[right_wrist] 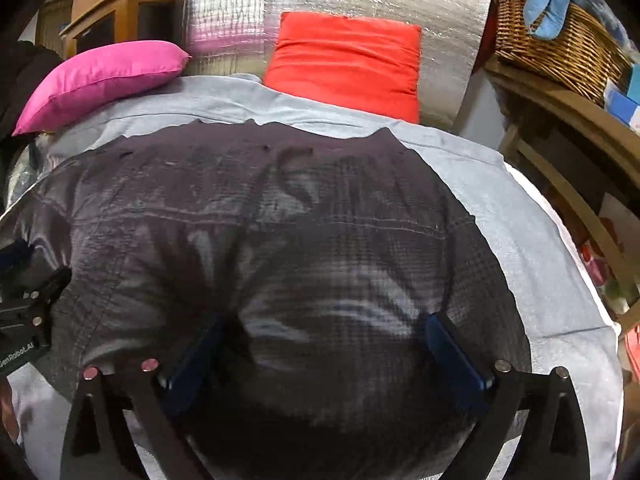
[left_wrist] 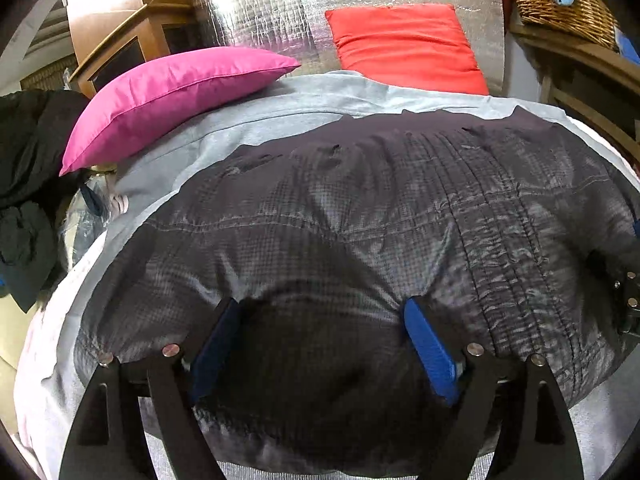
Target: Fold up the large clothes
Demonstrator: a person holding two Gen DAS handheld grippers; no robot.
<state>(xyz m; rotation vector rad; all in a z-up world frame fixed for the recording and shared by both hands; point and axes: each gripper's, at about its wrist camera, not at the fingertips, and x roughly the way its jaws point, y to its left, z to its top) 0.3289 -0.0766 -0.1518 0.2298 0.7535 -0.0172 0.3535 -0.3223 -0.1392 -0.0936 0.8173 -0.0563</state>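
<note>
A large dark grey checked garment (left_wrist: pixel 360 216) lies spread on a light grey sheet (left_wrist: pixel 280 112); it also fills the right wrist view (right_wrist: pixel 280 208). My left gripper (left_wrist: pixel 324 312) is open, its blue pads (left_wrist: pixel 430 348) pressed down onto the garment's near part, cloth between them. My right gripper (right_wrist: pixel 332 324) is open too, its pads (right_wrist: pixel 452 352) resting on the garment near its right side. Each gripper shows at the other view's edge: the right one in the left wrist view (left_wrist: pixel 626 296), the left one in the right wrist view (right_wrist: pixel 28 304).
A pink pillow (left_wrist: pixel 168 96) lies at the far left and a red pillow (left_wrist: pixel 404 44) at the back against a silver foil panel (left_wrist: pixel 256 4). A wicker basket (right_wrist: pixel 560 40) sits on a wooden shelf at the right. Dark clothes (left_wrist: pixel 28 184) hang at the left.
</note>
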